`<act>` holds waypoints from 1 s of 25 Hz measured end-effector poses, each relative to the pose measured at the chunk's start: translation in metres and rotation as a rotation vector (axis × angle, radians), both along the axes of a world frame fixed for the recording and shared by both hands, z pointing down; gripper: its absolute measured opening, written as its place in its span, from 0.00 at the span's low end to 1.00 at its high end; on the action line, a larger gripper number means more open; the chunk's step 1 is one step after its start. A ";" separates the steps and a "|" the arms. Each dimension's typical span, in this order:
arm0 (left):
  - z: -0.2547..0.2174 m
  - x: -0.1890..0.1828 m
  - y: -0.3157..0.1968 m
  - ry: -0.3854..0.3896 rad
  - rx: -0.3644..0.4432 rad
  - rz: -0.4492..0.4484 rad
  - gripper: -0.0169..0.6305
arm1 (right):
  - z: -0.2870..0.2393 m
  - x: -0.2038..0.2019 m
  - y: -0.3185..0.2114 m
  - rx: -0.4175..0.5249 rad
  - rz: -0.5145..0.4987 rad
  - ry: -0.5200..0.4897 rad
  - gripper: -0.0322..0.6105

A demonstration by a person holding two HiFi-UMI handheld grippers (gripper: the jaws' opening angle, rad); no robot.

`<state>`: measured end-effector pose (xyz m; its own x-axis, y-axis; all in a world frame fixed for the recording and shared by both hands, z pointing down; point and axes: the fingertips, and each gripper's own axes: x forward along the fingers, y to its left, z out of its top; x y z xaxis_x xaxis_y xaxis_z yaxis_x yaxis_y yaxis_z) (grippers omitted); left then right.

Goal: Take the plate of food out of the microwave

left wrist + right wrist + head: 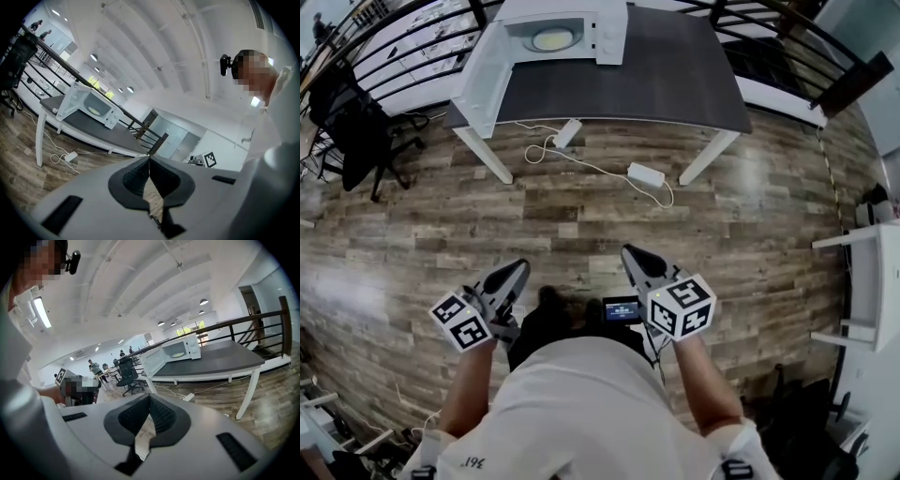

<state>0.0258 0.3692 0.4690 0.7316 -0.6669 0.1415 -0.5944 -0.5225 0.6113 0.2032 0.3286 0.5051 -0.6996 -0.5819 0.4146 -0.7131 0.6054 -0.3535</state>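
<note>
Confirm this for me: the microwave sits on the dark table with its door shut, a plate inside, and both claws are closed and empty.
Not quite: the door of the microwave stands open, not shut, as the head view shows. The rest holds: it sits on the dark table with the plate inside, and the left claw and right claw are closed and empty.

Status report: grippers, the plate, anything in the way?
Both shut, empty: left gripper, right gripper. Plate of food inside open microwave on table, far off. Power strip on floor.

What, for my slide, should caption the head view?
Left gripper and right gripper, shut and empty, face the table whose open microwave holds the plate of food.
</note>
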 end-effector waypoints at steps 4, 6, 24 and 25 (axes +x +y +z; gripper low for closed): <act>0.001 -0.001 -0.042 0.003 0.018 0.023 0.03 | 0.010 -0.006 -0.033 -0.011 0.011 0.007 0.03; 0.001 -0.005 -0.068 0.005 0.032 0.035 0.03 | 0.012 -0.014 -0.054 -0.005 0.020 0.009 0.03; -0.009 -0.103 -0.327 0.013 0.033 0.155 0.03 | -0.010 -0.125 -0.286 0.011 0.148 0.062 0.03; -0.010 -0.107 -0.335 0.014 0.033 0.154 0.03 | -0.011 -0.130 -0.293 0.012 0.147 0.063 0.03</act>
